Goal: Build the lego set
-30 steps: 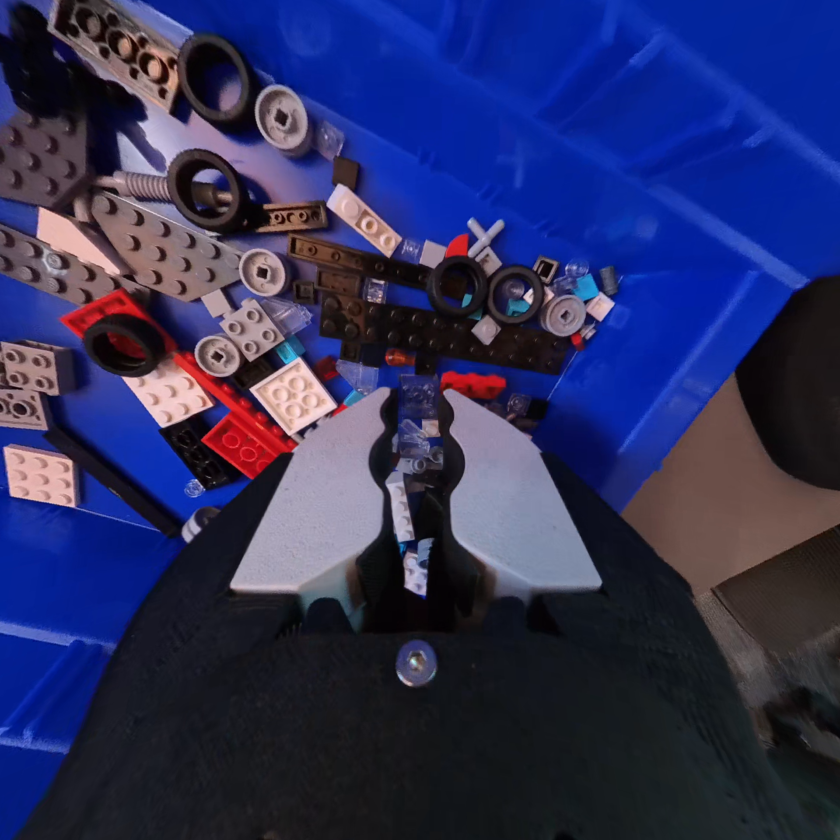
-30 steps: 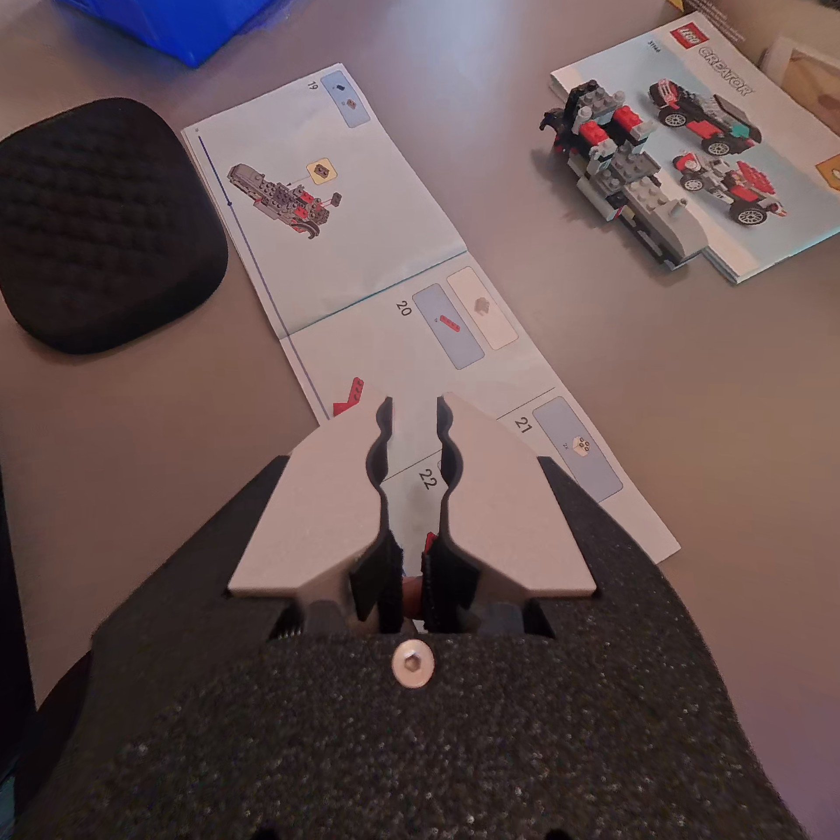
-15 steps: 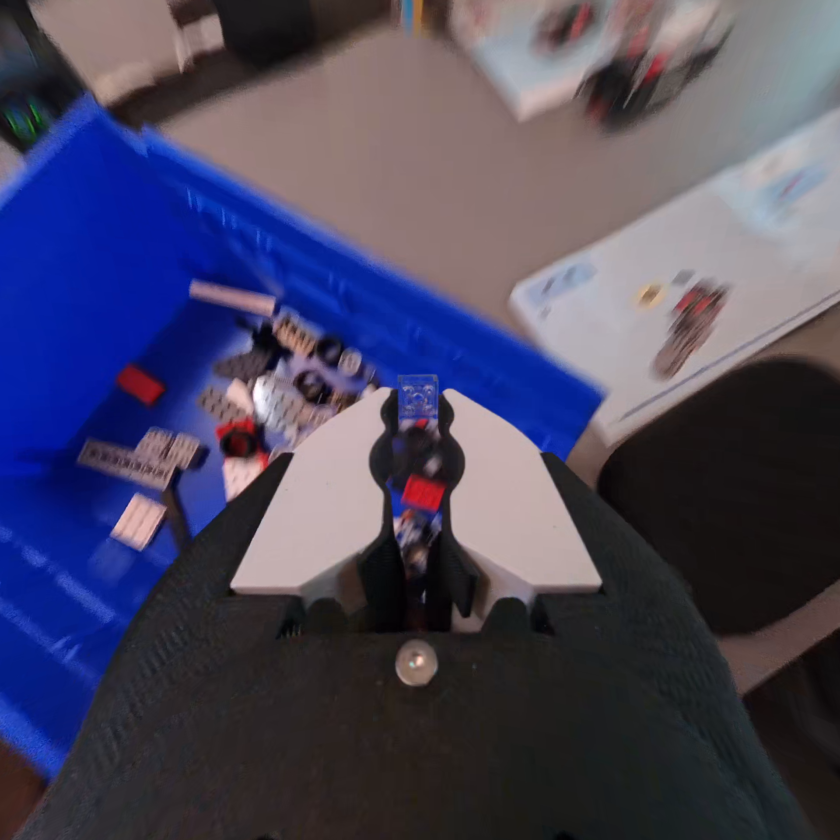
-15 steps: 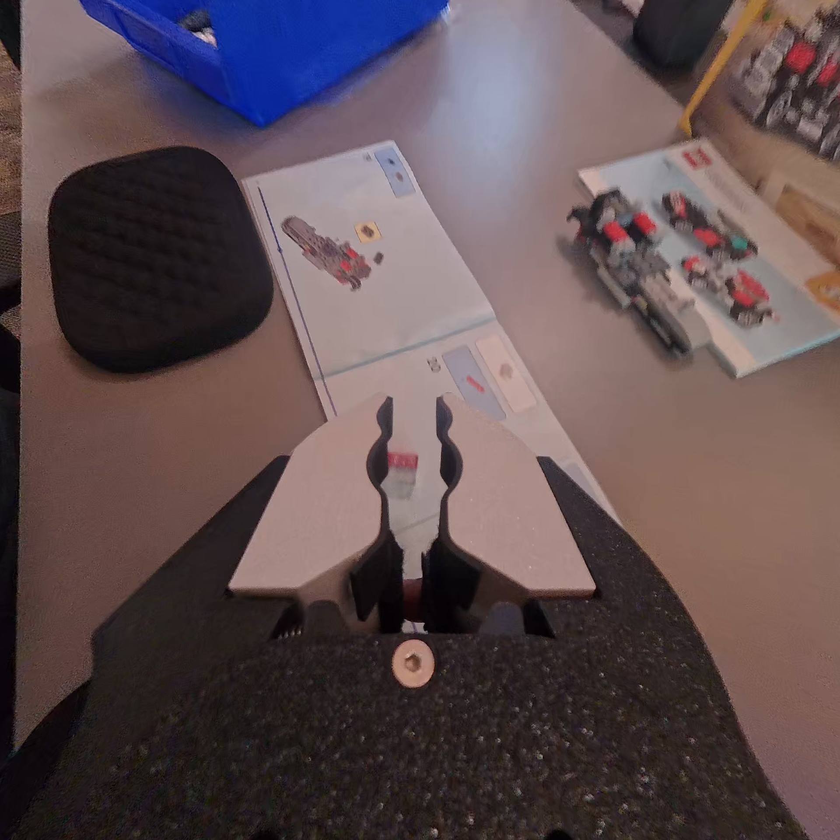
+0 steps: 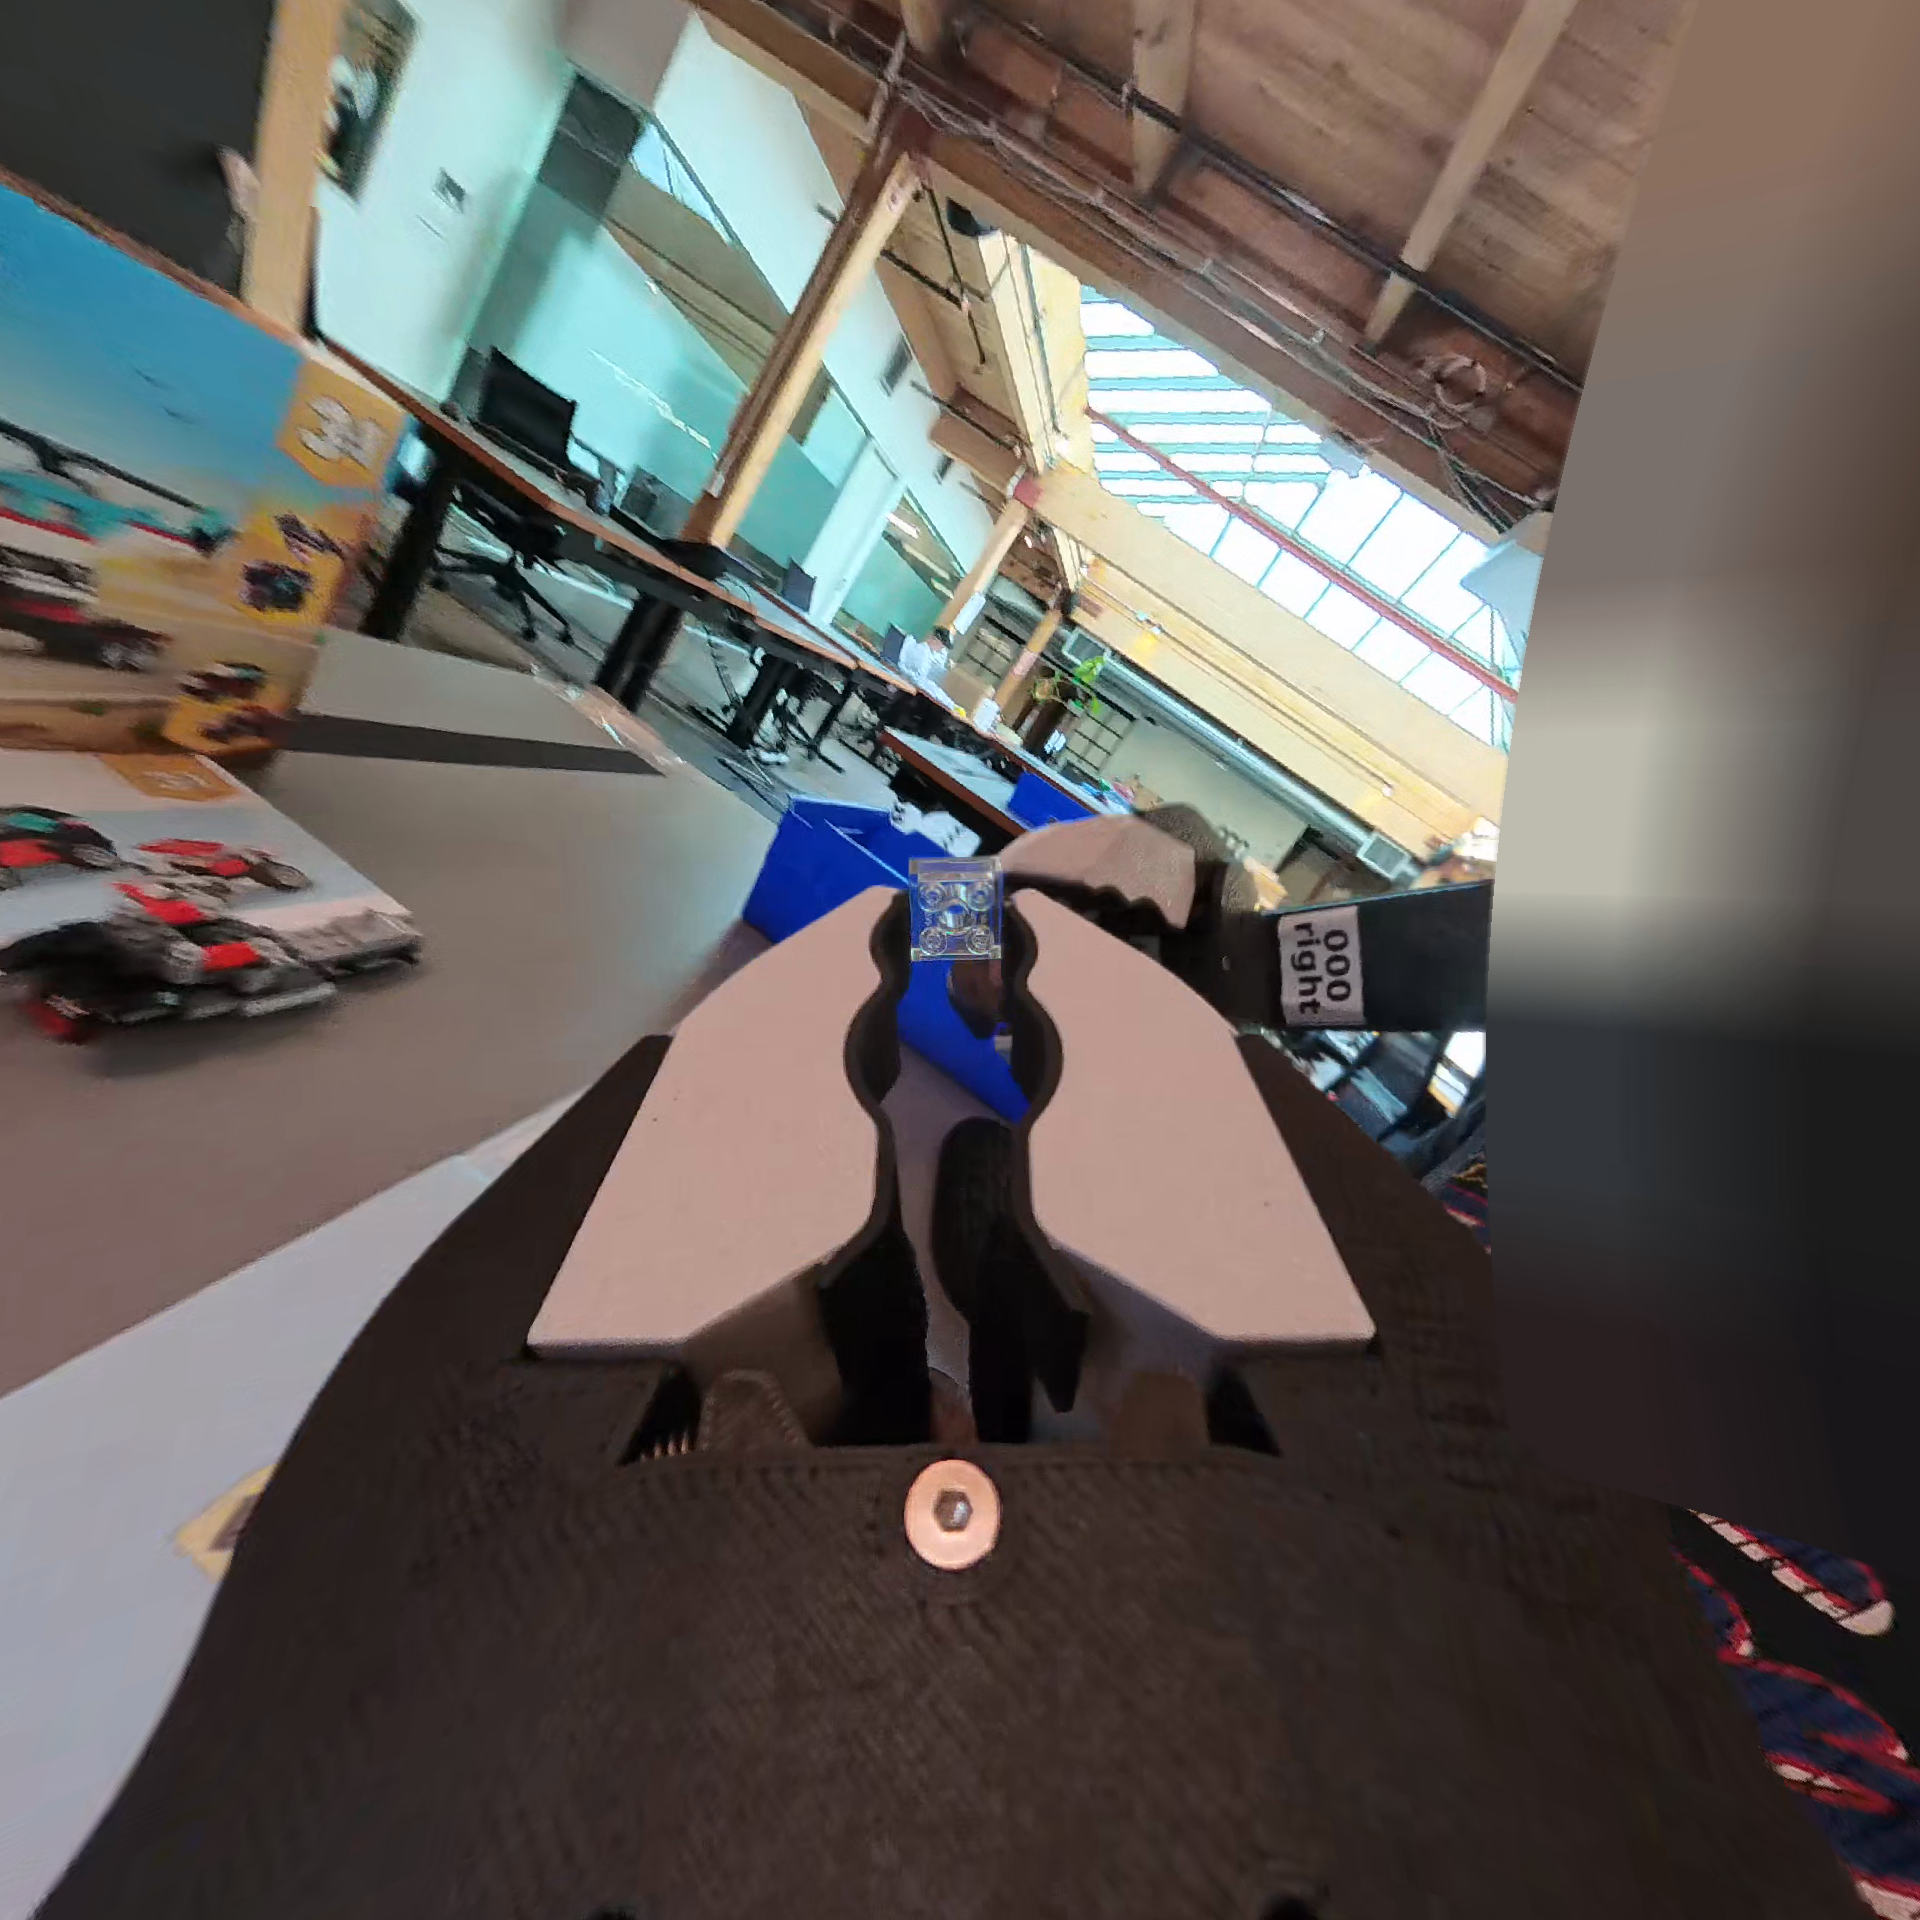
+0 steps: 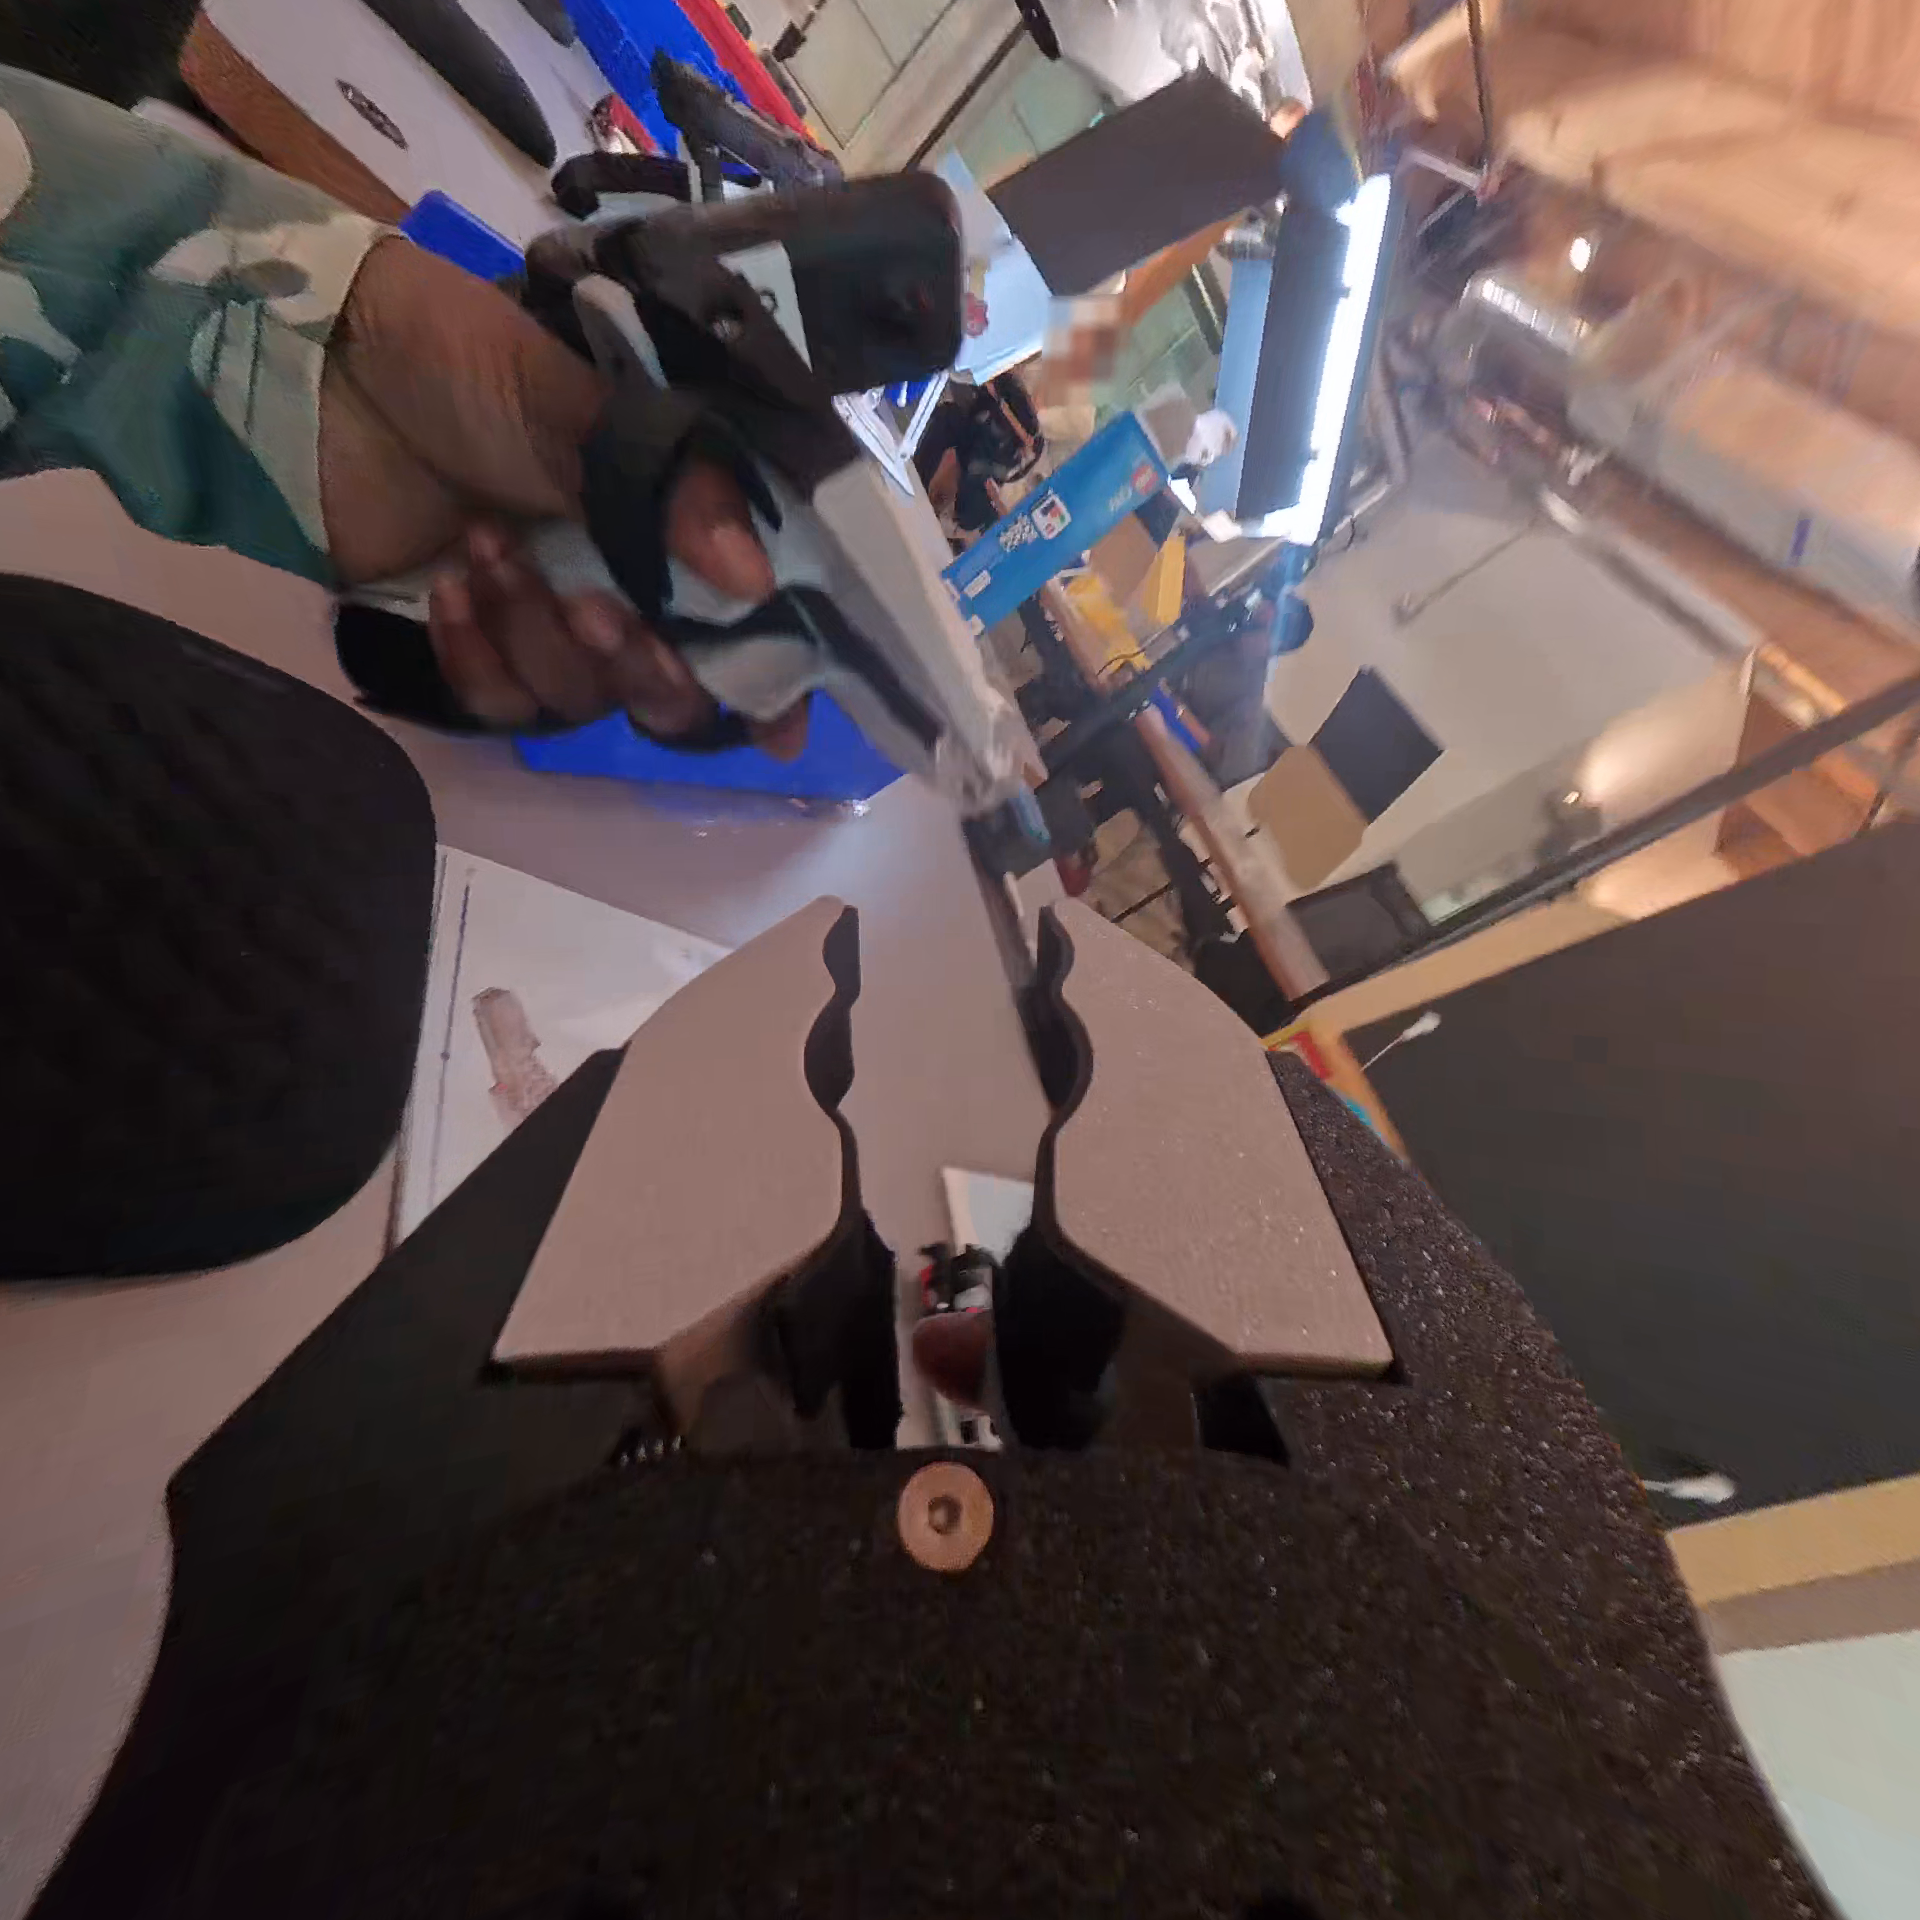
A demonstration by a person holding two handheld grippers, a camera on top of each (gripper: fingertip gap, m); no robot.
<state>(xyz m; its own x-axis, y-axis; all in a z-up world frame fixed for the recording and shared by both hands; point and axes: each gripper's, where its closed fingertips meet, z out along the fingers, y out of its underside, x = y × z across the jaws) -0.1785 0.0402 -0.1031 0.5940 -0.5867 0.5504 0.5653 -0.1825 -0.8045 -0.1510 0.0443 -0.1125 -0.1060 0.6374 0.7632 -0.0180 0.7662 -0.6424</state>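
My left gripper (image 5: 956, 899) is shut on a small clear square plate (image 5: 954, 914), pinched at the fingertips and held up in the air. My right gripper (image 6: 945, 925) is open and empty, tilted up above the table. In the left wrist view the right gripper (image 5: 1049, 864) sits just right of the plate, tips close to it. In the right wrist view the left gripper (image 6: 982, 764), held by a hand (image 6: 499, 540), points down at my fingertips with the blurred clear plate at its tip. The partly built car (image 5: 197, 961) lies on a booklet at the left.
The blue parts bin (image 5: 831, 883) stands behind the grippers and also shows in the right wrist view (image 6: 717, 764). A black pad (image 6: 187, 935) lies at the left beside the open instruction sheet (image 6: 551, 987). The set's box (image 5: 156, 540) stands at the far left. The partly built car (image 5: 197, 961) is about 25 centimeters from both grippers' fingertips.
My left gripper has lifted the clear plate out of the bin and swung it up toward the right gripper. The right gripper has tilted up from the instructions and its jaws have widened.
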